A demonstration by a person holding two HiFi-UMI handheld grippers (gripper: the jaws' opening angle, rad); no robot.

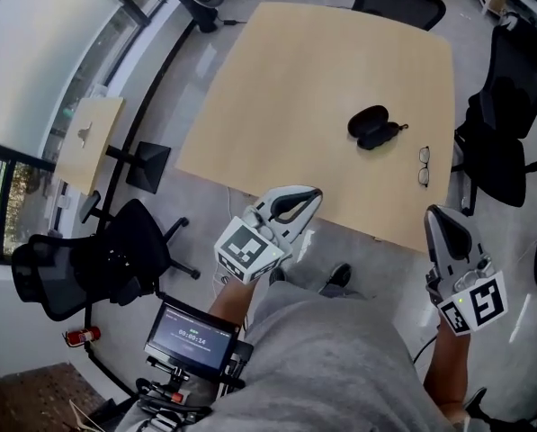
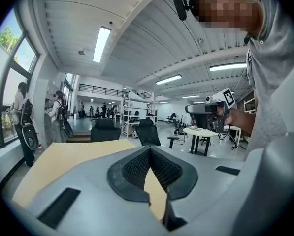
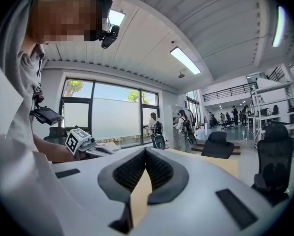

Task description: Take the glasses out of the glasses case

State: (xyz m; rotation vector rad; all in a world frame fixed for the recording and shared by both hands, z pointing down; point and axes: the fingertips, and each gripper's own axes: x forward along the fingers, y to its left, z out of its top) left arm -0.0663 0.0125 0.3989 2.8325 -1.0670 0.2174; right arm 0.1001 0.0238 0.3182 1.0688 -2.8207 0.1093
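Two claws, both closed right down and empty; each gripper view shows the pads meeting with nothing between them.

Left to right in the head view:
- **left claw** [image 1: 311, 193]: at the near edge of the bench [image 1: 295, 88], pointing toward the far side. It is well apart from the task's things.
- **glasses case** [image 1: 372, 126]: black and lying open on the right half of the bench. Its long axis runs roughly across the picture, tipped up a little at the right.
- **glasses** [image 1: 424, 166]: flat on the bench, out of the case and just beside it on the nearer-right side, not touching. They are close to the bench's right edge, and their long axis runs toward and away from us. We cannot tell if the arms are folded.
- **right claw** [image 1: 433, 212]: off the bench's near right corner, close below the glasses in the picture.

We judge the removal done. If anything follows, the right claw is clearly the nearer. The glasses lie almost straight ahead of it, lengthwise along its pointing line.
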